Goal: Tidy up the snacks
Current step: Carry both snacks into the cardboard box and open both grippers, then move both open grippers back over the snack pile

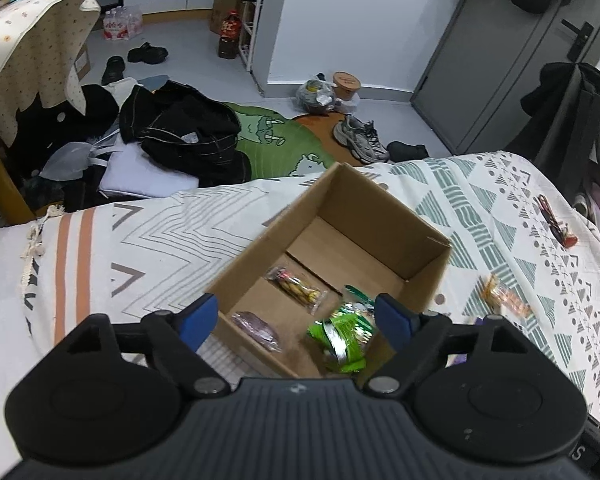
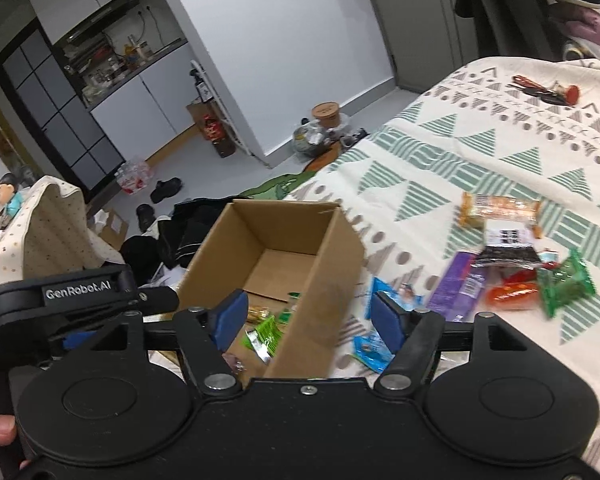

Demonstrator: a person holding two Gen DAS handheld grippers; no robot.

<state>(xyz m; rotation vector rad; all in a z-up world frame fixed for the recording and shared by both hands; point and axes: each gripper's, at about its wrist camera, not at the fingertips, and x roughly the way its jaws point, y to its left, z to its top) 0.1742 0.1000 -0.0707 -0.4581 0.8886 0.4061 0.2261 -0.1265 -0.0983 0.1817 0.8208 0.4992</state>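
An open cardboard box (image 1: 384,204) (image 2: 320,248) stands on the patterned bed cover. Inside lie a clear packet of yellow snacks (image 1: 296,286), a purple packet (image 1: 258,330) and a green packet (image 1: 342,334) (image 2: 266,336). My left gripper (image 1: 296,320) hovers open over the box's near end, nothing between its blue pads. My right gripper (image 2: 306,318) is open above the box's right wall, empty. To its right on the cover lie a blue packet (image 2: 370,350), a purple pack (image 2: 458,286), red and green packets (image 2: 540,286) and an orange packet (image 2: 500,210) (image 1: 504,298).
A red-handled tool (image 1: 556,222) (image 2: 548,90) lies on the far part of the cover. The left gripper's black body (image 2: 72,292) sits left of the box. Beyond the bed edge the floor holds black clothes (image 1: 180,128), shoes (image 1: 360,138) and a green rug (image 1: 276,140).
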